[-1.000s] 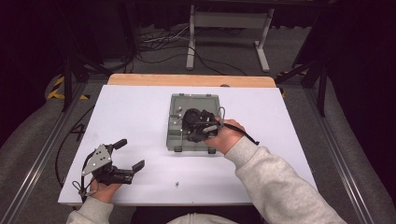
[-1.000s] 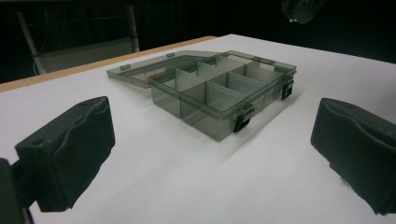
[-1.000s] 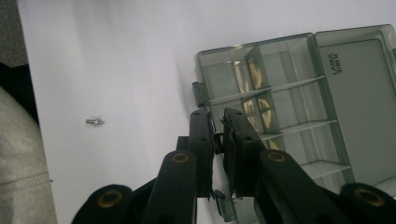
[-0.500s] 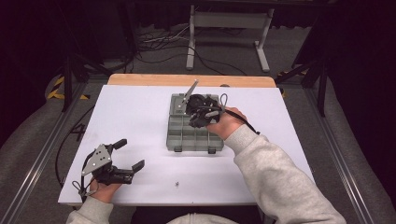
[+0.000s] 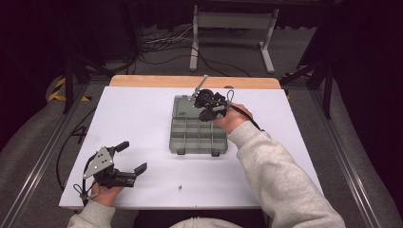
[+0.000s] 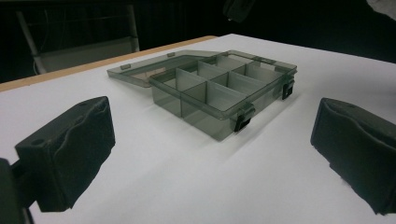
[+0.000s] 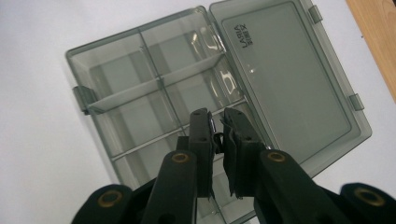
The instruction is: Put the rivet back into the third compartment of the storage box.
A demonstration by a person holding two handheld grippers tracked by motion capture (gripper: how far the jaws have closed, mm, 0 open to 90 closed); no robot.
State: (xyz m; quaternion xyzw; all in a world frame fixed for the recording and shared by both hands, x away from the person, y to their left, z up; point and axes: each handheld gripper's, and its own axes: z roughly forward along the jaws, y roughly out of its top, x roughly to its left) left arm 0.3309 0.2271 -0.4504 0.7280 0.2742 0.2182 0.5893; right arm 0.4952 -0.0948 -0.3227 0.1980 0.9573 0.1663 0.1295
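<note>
A smoky grey clear compartment box [image 5: 197,137] lies mid-table with its lid [image 5: 183,107] folded flat open toward the far side. My right gripper [image 5: 206,107] hovers over the hinge side, above the lid. In the right gripper view its jaws [image 7: 215,114] are shut over the box [image 7: 135,31] and lid [image 7: 285,79], with a tiny glint between the pads that I cannot identify. My left gripper [image 5: 131,156] rests open near the front left corner with nothing in it. The left gripper view has the open gripper [image 6: 210,158] facing the box [image 6: 205,119] and its lid [image 6: 140,74].
A small screw-like bit [image 5: 179,186] lies on the white table [image 5: 133,114] near the front edge. A wooden strip [image 5: 157,81] runs along the far edge. Cables and a metal stand leg [image 5: 195,38] lie on the floor behind. Two black latches [image 6: 243,119] hang on the box front.
My right gripper has moved from over the compartments toward the far side, above the open lid. The left gripper has stayed where it was.
</note>
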